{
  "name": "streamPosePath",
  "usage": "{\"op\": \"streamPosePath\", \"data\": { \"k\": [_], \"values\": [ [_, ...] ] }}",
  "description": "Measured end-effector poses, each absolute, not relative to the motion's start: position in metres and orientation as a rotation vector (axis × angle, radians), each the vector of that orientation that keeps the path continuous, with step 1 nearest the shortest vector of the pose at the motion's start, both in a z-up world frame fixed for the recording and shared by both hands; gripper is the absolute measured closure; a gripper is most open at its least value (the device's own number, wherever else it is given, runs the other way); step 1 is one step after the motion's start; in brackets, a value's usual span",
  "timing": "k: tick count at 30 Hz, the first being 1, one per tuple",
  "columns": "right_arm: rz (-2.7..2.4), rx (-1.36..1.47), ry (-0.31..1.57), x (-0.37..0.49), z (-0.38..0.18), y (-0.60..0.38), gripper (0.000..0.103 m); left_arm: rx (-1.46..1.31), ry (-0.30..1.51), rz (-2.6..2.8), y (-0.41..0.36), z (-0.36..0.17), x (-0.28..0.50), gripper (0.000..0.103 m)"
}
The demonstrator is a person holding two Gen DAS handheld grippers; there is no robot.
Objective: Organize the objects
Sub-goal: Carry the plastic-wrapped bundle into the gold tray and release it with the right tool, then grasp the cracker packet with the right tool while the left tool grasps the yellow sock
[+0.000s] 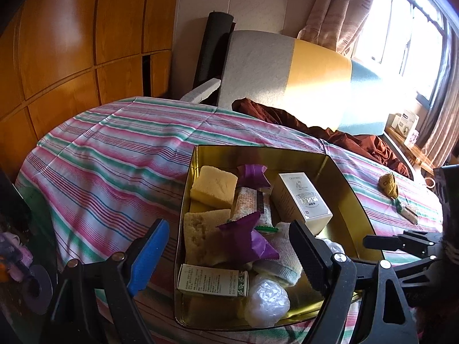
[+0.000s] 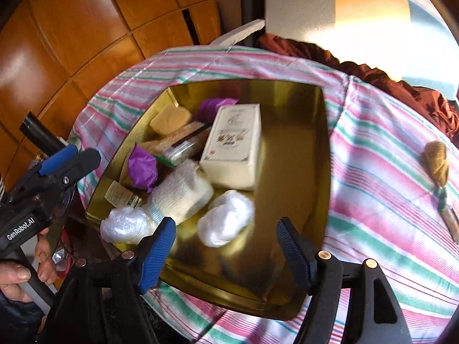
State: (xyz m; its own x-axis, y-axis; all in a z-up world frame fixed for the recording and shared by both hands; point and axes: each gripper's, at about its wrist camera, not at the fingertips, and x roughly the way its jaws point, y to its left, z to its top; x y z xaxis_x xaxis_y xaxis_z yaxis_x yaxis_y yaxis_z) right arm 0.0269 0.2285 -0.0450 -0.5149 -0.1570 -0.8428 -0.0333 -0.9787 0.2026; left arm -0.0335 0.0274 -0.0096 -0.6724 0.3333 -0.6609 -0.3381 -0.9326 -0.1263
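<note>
A gold metal tin (image 1: 341,189) lies on the striped bedsheet (image 1: 109,154). In it are two yellow sponges (image 1: 213,185), purple wrappers (image 1: 246,239), a tall white box (image 1: 301,200), a small printed box (image 1: 212,281), a white cloth roll (image 2: 180,192) and crumpled plastic bags (image 2: 226,220). My left gripper (image 1: 229,258) hangs open over the tin's near end with nothing pinched. My right gripper (image 2: 226,252) is open above the tin (image 2: 287,172), one plastic bag just beyond its fingertips and free of the pads.
A brown lumpy item (image 1: 388,185) and a small stick-like packet (image 1: 408,215) lie on the sheet right of the tin. Maroon cloth (image 1: 287,117) is heaped by the headboard cushion (image 1: 287,68). Wooden cupboards (image 1: 71,43) stand left. A hand (image 2: 17,275) holds the left gripper's handle.
</note>
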Motion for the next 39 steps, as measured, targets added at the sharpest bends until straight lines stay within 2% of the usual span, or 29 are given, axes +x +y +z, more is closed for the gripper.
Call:
{"op": "streamPosePath", "data": {
  "k": [16, 26, 29, 32, 37, 39],
  "values": [
    [-2.941, 1.593, -0.481, 0.073, -0.03, 0.378, 0.029, -0.964, 0.152, 2.484, 0.082, 0.008, -0.025, 0.017],
    [-3.024, 1.801, -0.531, 0.103, -0.048, 0.474, 0.027, -0.951, 0.244, 2.377, 0.134, 0.009, -0.016, 0.017],
    [-3.03, 1.877, -0.521, 0.109, -0.056, 0.502, 0.027, -0.948, 0.262, 2.343, 0.15, 0.008, -0.014, 0.017],
    [-3.038, 1.921, -0.481, 0.11, -0.061, 0.527, 0.016, -0.952, 0.274, 2.303, 0.164, 0.005, -0.013, 0.016],
    [-3.0, 1.984, -0.343, 0.095, -0.07, 0.552, 0.015, -0.971, 0.289, 2.244, 0.188, 0.001, -0.011, 0.017],
    [-2.949, 2.025, -0.223, 0.084, -0.076, 0.555, 0.015, -0.978, 0.295, 2.223, 0.199, -0.001, -0.01, 0.017]
  ]
}}
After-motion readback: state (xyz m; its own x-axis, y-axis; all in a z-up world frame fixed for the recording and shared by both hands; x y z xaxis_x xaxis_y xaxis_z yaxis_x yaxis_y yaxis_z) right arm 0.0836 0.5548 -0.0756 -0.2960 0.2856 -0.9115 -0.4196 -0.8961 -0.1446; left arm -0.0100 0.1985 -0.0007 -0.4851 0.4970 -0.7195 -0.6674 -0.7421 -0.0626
